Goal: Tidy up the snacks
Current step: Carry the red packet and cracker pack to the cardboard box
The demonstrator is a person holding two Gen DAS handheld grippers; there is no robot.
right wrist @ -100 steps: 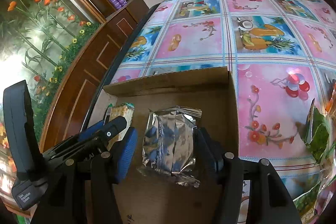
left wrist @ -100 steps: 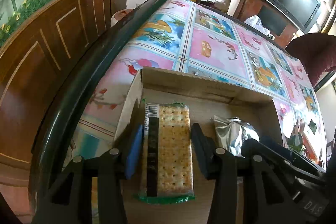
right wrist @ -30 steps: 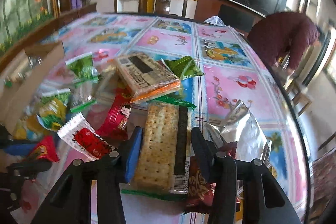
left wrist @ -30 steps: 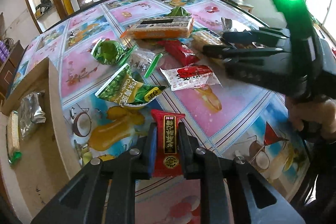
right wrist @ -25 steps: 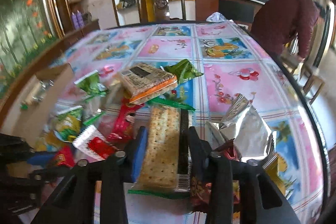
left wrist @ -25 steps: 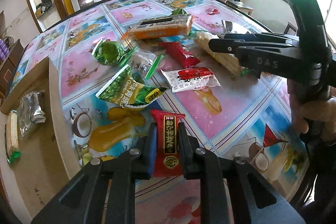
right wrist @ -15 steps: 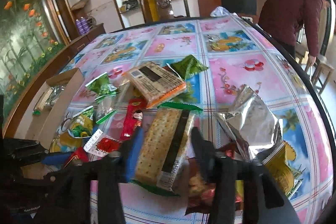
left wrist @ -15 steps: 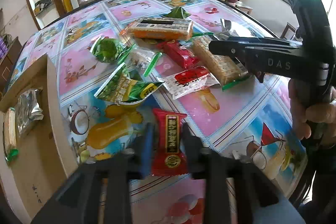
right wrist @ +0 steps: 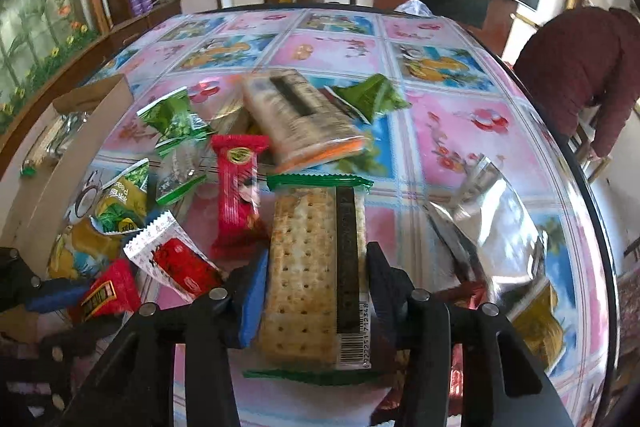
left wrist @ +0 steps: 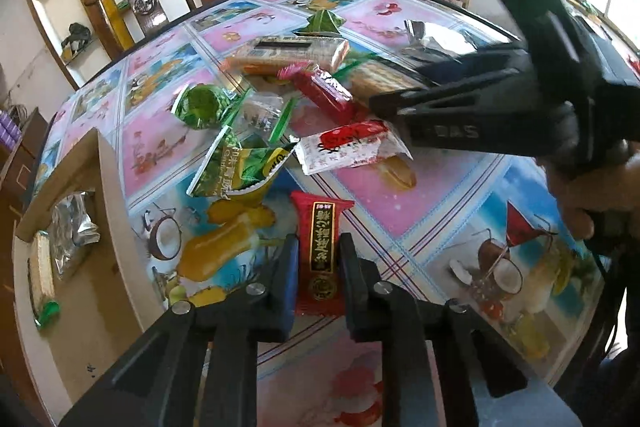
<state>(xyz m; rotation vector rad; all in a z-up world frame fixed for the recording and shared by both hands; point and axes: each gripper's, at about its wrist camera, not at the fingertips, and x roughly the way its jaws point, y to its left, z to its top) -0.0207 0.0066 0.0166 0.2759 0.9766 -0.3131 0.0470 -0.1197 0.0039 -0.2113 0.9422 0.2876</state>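
My left gripper (left wrist: 318,261) is shut on a small red snack packet (left wrist: 322,251) with a black label, above the table near its front edge. My right gripper (right wrist: 316,279) is shut on a clear cracker pack (right wrist: 316,279) with green ends and holds it over the snack pile. It also shows in the left wrist view (left wrist: 404,99), above the pile. The cardboard box (left wrist: 108,195) stands at the left, with a cracker pack (left wrist: 40,279) and a silver bag (left wrist: 72,227) in it.
Loose snacks lie mid-table: an orange-edged cracker pack (right wrist: 300,115), green packets (right wrist: 176,119), a long red packet (right wrist: 236,195), a red-and-white packet (right wrist: 172,259), a silver bag (right wrist: 492,211). A person in a maroon jacket (right wrist: 580,67) bends beyond the far right edge.
Both grippers left the box, where they had set down a cracker pack and a silver bag. Each has closed on a new snack and lifted it off the table.
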